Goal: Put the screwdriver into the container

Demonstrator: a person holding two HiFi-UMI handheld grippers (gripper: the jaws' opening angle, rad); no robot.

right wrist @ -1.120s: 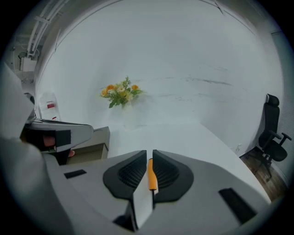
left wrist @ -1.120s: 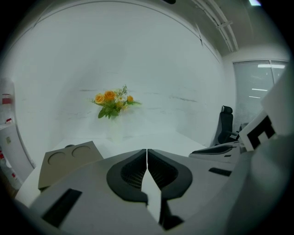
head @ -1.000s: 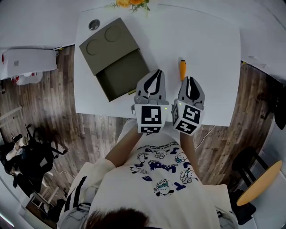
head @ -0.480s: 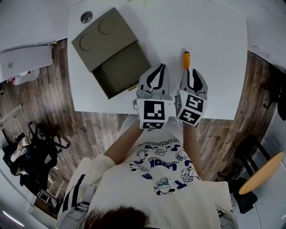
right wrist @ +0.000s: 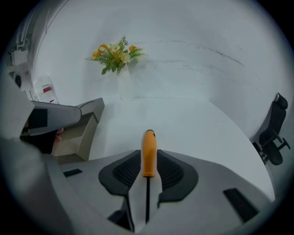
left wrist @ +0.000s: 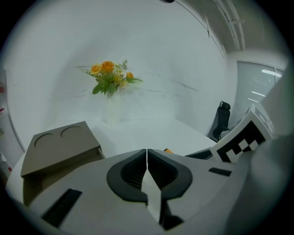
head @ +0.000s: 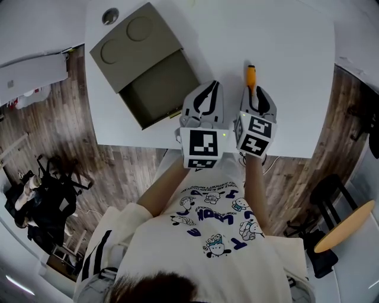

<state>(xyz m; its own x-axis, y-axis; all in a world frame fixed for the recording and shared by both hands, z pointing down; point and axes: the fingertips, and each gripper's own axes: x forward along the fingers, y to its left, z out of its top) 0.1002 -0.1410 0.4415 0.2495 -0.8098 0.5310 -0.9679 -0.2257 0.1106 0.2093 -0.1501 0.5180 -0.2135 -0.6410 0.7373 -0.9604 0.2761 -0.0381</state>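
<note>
The screwdriver has an orange handle and lies on the white table, handle pointing away from me. My right gripper is over its near end. In the right gripper view the handle sits between the pads, touching both, and the dark shaft runs back through the narrow gap. The olive container stands at the table's left, lid slid back, open tray facing me. My left gripper hovers shut and empty beside the tray, its jaws pressed together.
A vase of orange flowers stands at the table's far edge, also in the right gripper view. A small round thing sits by the far left corner. The table's near edge lies under my grippers. A black office chair stands off to the right.
My right gripper has moved forward from behind the screwdriver until its jaws hold the handle's near end. The left gripper stayed shut beside it.
</note>
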